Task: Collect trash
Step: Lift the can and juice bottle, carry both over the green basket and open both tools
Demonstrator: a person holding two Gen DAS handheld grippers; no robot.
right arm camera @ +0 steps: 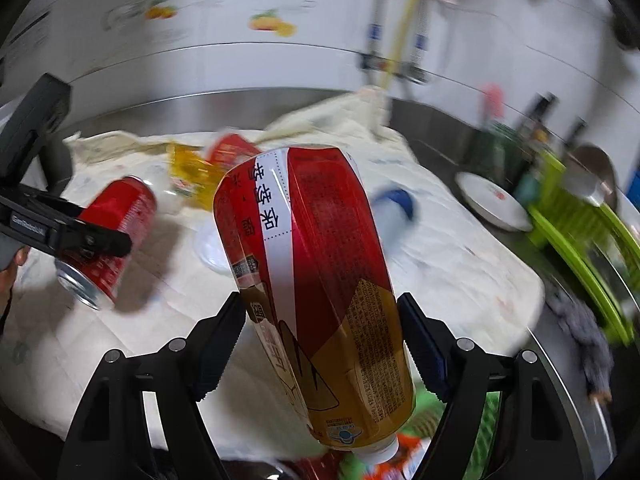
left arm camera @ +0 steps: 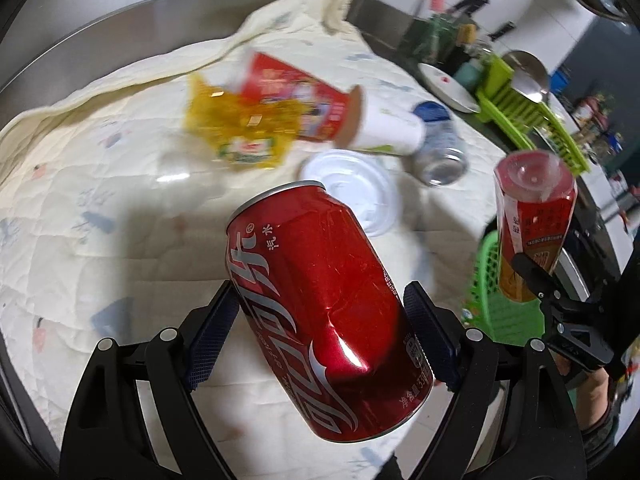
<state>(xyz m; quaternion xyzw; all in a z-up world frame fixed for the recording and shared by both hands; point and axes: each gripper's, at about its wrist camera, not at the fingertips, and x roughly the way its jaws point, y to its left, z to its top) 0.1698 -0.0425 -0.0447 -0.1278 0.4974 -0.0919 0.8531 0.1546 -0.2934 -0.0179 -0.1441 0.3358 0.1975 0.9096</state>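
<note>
Your left gripper (left arm camera: 320,328) pinches the dented red aluminium cola can (left arm camera: 320,312); your right gripper (right arm camera: 320,340) pinches the red-and-gold plastic bottle (right arm camera: 316,300). Both hang tilted near the green slatted plastic basket (left arm camera: 496,304). A loose pinch risks a drop outside it.

We see the red cup (left arm camera: 298,100), yellow wrapper (left arm camera: 236,128) and silver can (left arm camera: 440,152) on the quilt (left arm camera: 120,200) smeared by blur, their print unreadable. The red can (left arm camera: 320,312) hides part of the clear lid (left arm camera: 360,184). In the right wrist view, the bottle (right arm camera: 320,280) covers the green basket (right arm camera: 424,412), whose contents we cannot identify.
</note>
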